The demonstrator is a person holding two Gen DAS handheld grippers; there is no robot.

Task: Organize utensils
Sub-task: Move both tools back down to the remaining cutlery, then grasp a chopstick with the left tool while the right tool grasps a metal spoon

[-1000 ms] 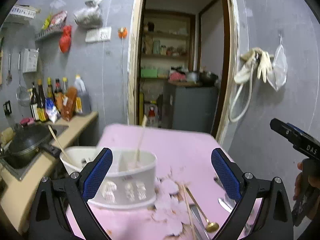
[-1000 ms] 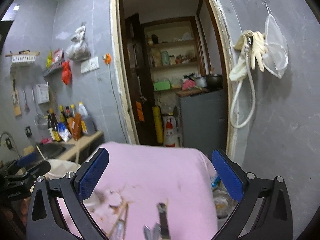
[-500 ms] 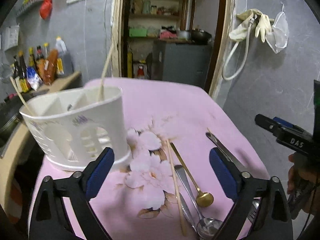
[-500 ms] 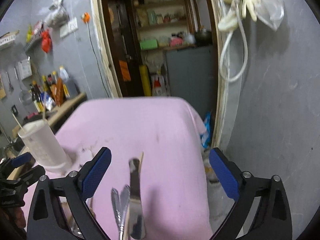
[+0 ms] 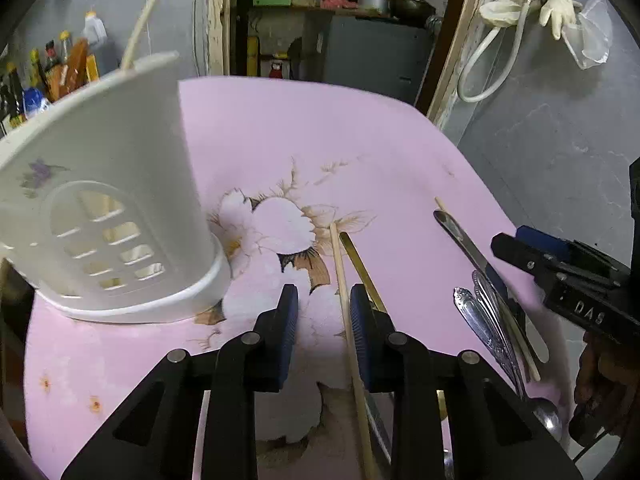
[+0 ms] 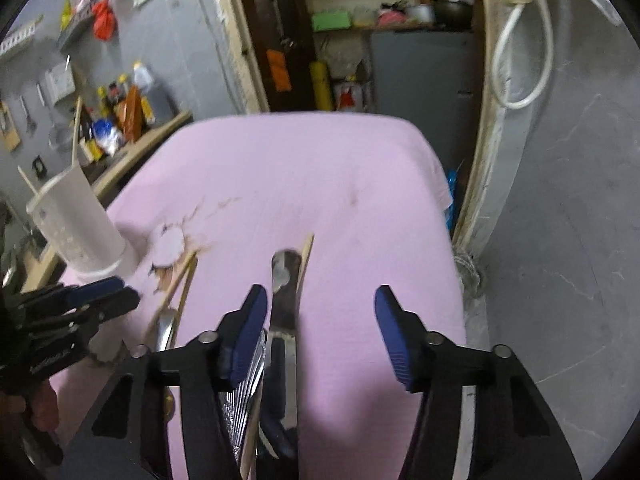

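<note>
left hand-held gripper half-closed around a loose chopstick, right hand-held gripper half-open over the knife, nothing gripped

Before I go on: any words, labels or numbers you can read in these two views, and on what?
"DAS": white letters on the black body of the right gripper, in the left wrist view.
Lettering on the left gripper body, right wrist view: too blurred.
Labels on the bottles on the counter: too small.
Nothing else readable.
</note>
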